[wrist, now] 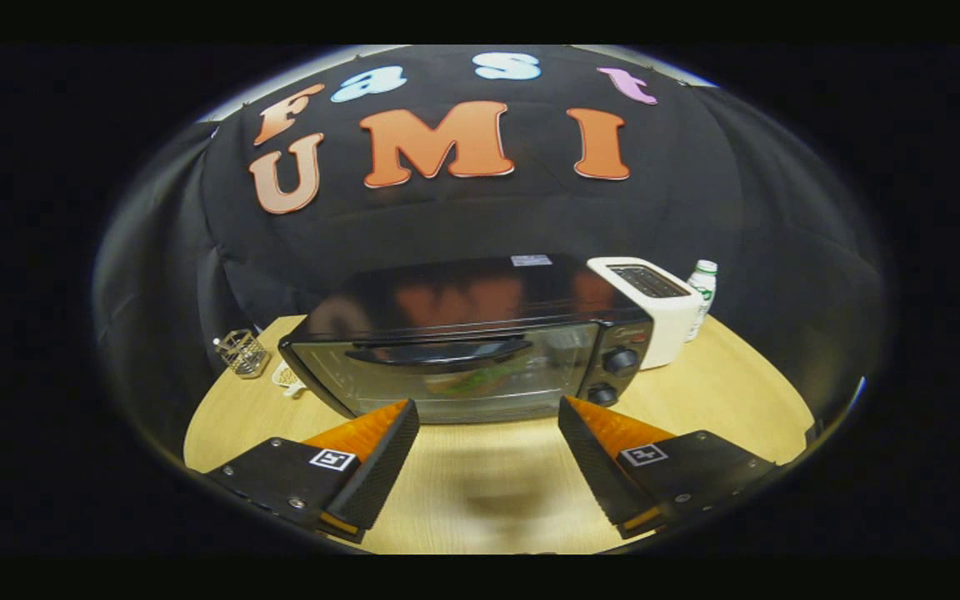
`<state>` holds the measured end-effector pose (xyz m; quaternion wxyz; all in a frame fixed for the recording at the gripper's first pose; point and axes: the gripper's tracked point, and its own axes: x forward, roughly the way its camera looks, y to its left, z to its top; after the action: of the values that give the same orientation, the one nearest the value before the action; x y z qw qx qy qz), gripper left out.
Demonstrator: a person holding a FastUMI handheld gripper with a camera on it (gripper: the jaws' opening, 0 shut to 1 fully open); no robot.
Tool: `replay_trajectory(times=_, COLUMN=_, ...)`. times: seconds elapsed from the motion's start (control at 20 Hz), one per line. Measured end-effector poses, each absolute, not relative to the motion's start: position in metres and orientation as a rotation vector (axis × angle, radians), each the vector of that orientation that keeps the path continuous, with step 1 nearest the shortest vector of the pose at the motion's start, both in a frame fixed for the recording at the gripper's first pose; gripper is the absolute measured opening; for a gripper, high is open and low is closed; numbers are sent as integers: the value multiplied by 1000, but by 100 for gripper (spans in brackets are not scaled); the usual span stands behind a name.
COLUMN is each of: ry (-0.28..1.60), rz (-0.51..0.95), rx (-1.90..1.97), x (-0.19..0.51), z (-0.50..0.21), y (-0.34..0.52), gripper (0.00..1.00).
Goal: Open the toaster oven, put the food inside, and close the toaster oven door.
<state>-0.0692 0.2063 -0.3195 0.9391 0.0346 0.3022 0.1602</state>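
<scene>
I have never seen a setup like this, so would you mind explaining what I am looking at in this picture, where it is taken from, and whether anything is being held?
This is a handheld two-finger gripper that a person carries; no robot arm is involved. The picture comes from a fisheye camera riding on the gripper, looking forward along its two wedge-shaped fingers, so everything looks bulged.

The fingers are spread apart with only bare tabletop between them, so nothing is held.

Just beyond them, on the round light wooden table, stands a black toaster oven with a glass door. Its door is closed, and something greenish shows faintly through the glass; I cannot tell what it is. Beside the oven's knob end sits a white pop-up toaster, with a small white bottle behind it. Off the oven's other end stands a small wire basket.
</scene>
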Motion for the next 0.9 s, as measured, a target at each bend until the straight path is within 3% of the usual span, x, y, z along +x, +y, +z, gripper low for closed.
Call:
replay_trajectory(times=0.5, ry=414, rz=224, rx=62, x=-52, z=-210, y=88, gripper=99)
replay_trajectory(times=0.9, ry=240, rz=220, rx=65, x=-31, z=-133, y=39, gripper=99)
